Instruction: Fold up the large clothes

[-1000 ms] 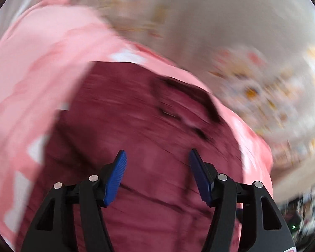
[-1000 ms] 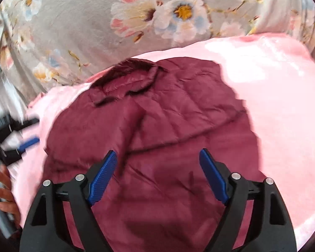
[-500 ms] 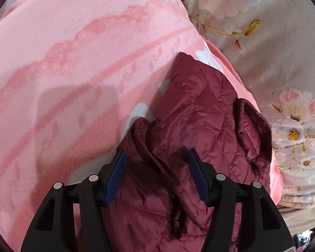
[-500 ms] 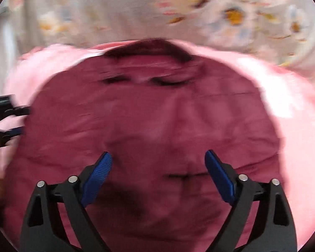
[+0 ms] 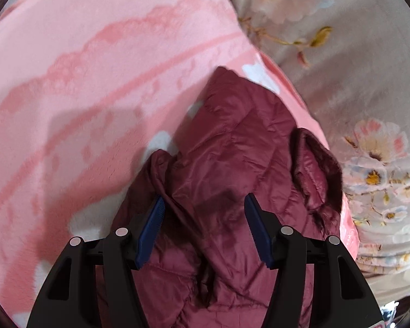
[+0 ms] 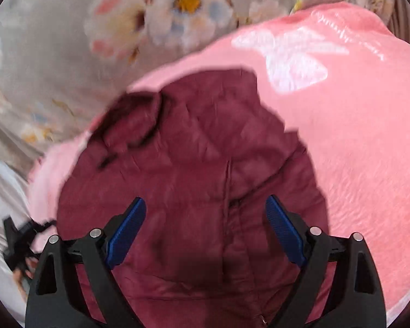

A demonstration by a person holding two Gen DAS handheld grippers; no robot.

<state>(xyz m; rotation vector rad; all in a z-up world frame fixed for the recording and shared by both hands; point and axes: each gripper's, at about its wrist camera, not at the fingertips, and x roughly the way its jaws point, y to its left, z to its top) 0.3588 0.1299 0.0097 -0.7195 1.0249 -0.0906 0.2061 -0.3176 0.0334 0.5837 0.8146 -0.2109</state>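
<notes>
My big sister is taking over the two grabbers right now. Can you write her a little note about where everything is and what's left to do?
Left gripper: open, holding nothing, over the maroon puffer jacket.
Right gripper: open too, holding nothing, over the same jacket.
The jacket lies on the pink blanket, collar toward the floral sheet.
Done: it looks partly gathered, with a bunched fold near the left gripper's fingers; how far the folding has got I cannot tell.
Left: grab an edge, finish the folds, smooth it flat.
</notes>
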